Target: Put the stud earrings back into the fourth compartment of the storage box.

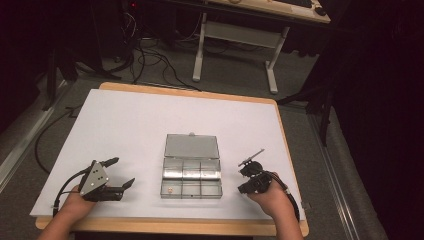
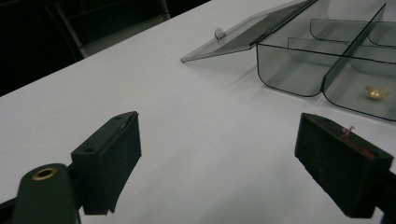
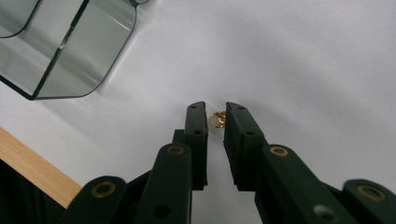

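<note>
Right now the right gripper [image 3: 217,120] is closing in on a small gold piece [image 3: 216,119] lying on the white counter [image 1: 130,125], just beside the clear plastic box [image 1: 191,180]. Its jaws are standing narrowly apart with the piece between their tips; whether they are already pinching it or just bracketing it, I cannot tell. The box is sitting open, lid [image 1: 192,146] folded back flat, and another gold piece [image 2: 376,92] is lying in one of its near compartments. The left gripper [image 1: 120,172] is resting on the counter to the left of the box, jaws spread wide and holding nothing.

This looks like the pickup step of sorting small parts into the box. Next the right jaws are needing a firm, centred squeeze on the tiny piece, then a lift over the box wall and a release into a compartment.
</note>
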Action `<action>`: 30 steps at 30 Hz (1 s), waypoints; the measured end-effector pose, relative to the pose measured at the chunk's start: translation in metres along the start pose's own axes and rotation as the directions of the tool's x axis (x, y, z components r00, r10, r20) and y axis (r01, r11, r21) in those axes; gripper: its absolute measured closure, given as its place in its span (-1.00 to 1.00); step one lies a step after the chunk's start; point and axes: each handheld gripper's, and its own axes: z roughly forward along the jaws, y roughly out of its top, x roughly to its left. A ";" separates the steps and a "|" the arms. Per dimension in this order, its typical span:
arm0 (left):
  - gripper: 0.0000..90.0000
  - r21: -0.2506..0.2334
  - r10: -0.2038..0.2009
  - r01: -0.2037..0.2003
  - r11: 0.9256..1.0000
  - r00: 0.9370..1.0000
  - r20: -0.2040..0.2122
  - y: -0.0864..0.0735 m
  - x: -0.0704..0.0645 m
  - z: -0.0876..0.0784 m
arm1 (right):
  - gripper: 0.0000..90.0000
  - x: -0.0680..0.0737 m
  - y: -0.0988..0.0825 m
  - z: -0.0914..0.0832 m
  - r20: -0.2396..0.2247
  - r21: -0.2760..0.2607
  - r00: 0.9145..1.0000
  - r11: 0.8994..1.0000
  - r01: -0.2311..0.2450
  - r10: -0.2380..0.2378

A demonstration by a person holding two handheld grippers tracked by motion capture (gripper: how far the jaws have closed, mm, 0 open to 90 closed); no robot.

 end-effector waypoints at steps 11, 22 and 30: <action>-0.67 -0.002 0.011 -0.011 1.000 1.000 -0.005 0.000 -0.001 0.000 | 0.93 0.004 0.002 0.004 0.000 0.010 1.000 1.000 0.015 -0.015; -0.67 0.002 -0.005 0.005 1.000 1.000 0.000 0.000 0.001 0.000 | 0.93 0.003 0.000 -0.005 -0.005 -0.025 1.000 1.000 0.017 -0.017; -0.67 -0.002 -0.002 0.002 1.000 1.000 0.000 0.000 0.000 0.000 | 0.94 0.005 0.000 -0.010 -0.004 -0.040 0.999 0.999 0.031 -0.032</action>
